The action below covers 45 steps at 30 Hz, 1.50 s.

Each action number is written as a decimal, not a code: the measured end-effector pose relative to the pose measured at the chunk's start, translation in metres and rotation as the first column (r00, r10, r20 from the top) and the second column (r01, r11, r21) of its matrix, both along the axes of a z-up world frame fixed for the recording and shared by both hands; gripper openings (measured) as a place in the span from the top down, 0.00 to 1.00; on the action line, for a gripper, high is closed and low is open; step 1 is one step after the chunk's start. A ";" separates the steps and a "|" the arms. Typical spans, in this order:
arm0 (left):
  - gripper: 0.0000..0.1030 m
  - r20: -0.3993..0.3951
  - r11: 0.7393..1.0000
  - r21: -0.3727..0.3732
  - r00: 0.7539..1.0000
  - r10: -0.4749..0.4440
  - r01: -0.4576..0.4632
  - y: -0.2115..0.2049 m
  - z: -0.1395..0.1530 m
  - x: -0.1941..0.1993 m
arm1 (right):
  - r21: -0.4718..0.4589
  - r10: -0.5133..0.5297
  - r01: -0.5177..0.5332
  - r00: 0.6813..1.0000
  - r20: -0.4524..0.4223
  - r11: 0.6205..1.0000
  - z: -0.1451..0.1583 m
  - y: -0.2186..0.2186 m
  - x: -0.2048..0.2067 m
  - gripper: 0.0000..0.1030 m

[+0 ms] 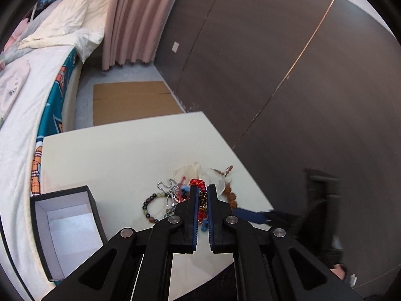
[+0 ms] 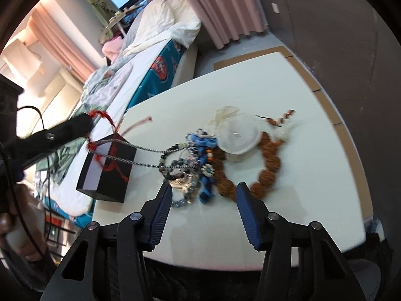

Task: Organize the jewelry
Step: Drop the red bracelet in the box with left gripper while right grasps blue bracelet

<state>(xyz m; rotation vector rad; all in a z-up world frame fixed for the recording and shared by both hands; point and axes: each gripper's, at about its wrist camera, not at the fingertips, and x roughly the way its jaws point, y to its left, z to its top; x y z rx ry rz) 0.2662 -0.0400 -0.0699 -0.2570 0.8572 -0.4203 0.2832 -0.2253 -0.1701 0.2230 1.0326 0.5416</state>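
My left gripper (image 1: 203, 188) is shut on a red beaded cord piece (image 1: 202, 210), held above the white table (image 1: 112, 155). In the right wrist view the left gripper (image 2: 85, 125) hangs over the black box (image 2: 107, 173), and a silver chain (image 2: 145, 150) stretches from it back to the jewelry pile. The open box (image 1: 67, 225) shows a white empty inside. My right gripper (image 2: 204, 195) is open just short of the pile, with a blue fabric piece (image 2: 205, 193) between its tips, untouched. A brown bead bracelet (image 2: 270, 155), a white fabric flower (image 2: 238, 138) and a dark bead bracelet (image 2: 173, 168) lie there.
A bed (image 1: 22, 130) with white bedding runs along the table's left side. Flat cardboard (image 1: 132, 102) lies on the floor beyond the table, by a dark wall (image 1: 275, 62) and pink curtains (image 1: 135, 17). A person's hand (image 2: 15, 238) shows at lower left.
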 end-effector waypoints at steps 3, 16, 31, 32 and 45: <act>0.94 0.020 1.000 -0.022 1.000 -0.003 0.003 0.005 0.009 -0.005 | -0.022 0.024 -0.024 1.000 -0.013 0.999 -0.008 0.015 0.012 0.51; 0.94 0.074 0.998 0.007 0.996 0.057 -0.058 0.030 0.033 -0.018 | -0.008 0.052 -0.052 0.998 -0.020 0.999 -0.004 0.019 0.023 0.98; 0.94 0.075 0.990 -0.012 0.988 0.138 -0.138 0.071 0.030 -0.042 | -0.093 0.008 -0.011 0.999 -0.031 0.996 -0.004 0.033 0.041 0.50; 0.94 0.073 0.989 -0.013 0.986 0.147 -0.147 0.077 0.029 -0.044 | -0.096 0.000 -0.004 0.999 -0.039 0.995 -0.007 0.034 0.044 0.50; 0.94 0.043 0.975 -0.047 0.975 0.217 -0.215 0.119 0.010 -0.043 | -0.055 -0.016 0.013 0.998 -0.056 0.998 0.008 0.035 0.048 0.90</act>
